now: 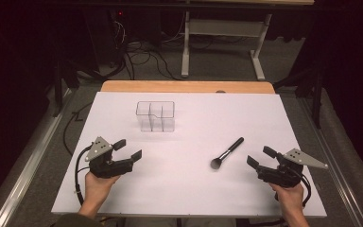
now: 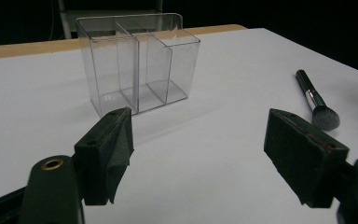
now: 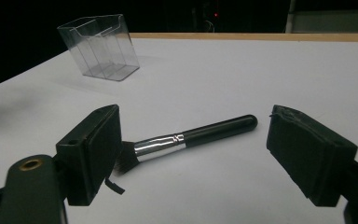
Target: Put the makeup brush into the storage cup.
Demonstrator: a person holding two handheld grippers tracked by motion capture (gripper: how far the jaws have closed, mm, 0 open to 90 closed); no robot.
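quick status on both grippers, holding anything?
Left gripper: open, empty, resting on the table short of the clear organizer.
Right gripper: open, empty, aimed at the makeup brush, not touching it.

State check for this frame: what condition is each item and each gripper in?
Clear organizer: upright on the white table, all compartments empty.
Makeup brush: lying flat on the table, bristle end toward the person, untouched.
Left gripper: open, nothing between its jaws, held low over the table.
Right gripper: open, nothing held, facing the brush.
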